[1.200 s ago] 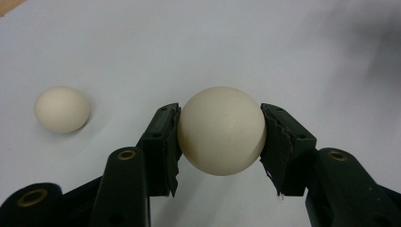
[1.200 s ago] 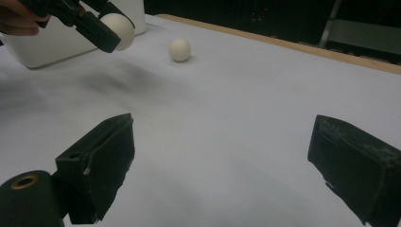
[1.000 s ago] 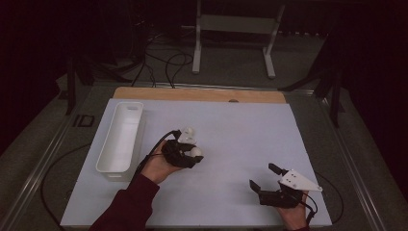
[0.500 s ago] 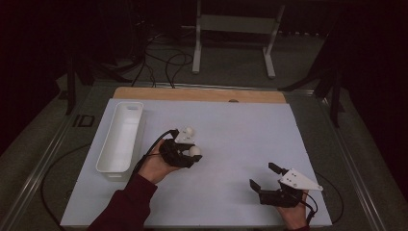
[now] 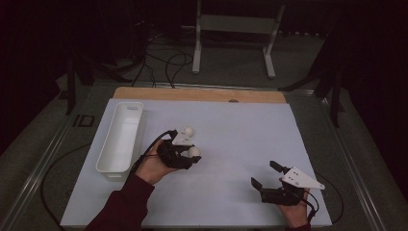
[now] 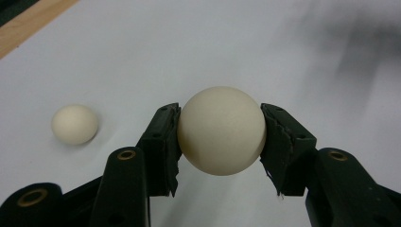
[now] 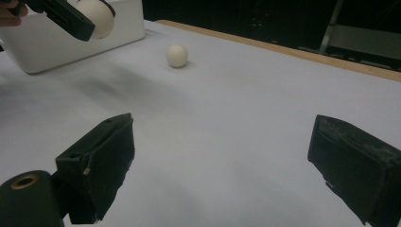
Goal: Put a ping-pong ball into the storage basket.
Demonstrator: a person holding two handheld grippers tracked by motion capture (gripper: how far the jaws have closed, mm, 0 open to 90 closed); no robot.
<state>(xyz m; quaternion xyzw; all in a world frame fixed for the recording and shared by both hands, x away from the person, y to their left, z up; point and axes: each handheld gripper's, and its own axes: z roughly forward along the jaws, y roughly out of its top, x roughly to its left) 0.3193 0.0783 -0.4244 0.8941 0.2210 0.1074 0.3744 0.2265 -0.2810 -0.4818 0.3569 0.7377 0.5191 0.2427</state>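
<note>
Change since earlier: the left gripper (image 5: 192,155) sits a touch nearer the person than a second ago, its held ball (image 5: 194,152) with it; the loose ball (image 5: 188,131) then showed right at the gripper's top and now lies clear of it, a little farther up the sheet. The right gripper (image 5: 265,174) has kept its place.
Left gripper jaws: closed on the held ball (image 6: 221,130), one pad pressed to each side, as the left gripper view shows; the ball bulges above and below the pads.
Right gripper jaws: wide apart with nothing between them, just bare white sheet (image 7: 227,142) in the right gripper view.
Held ball place: over the white sheet (image 5: 240,130), just right of the tub, left of the sheet's middle.
Loose ball place: on the sheet, near the held ball; in the left gripper view it lies left of the jaws (image 6: 74,124).
Container: a long white tub (image 5: 120,137) along the sheet's left edge; what shows of its inside looks empty.
Hard to make out: the tub's near end is partly covered by the left hand (image 5: 149,166) and its cable; the right hand (image 5: 296,214) is cut off by the bottom edge; the room beyond the table is dark, with a pale metal stand (image 5: 235,24) and floor cables barely legible.
</note>
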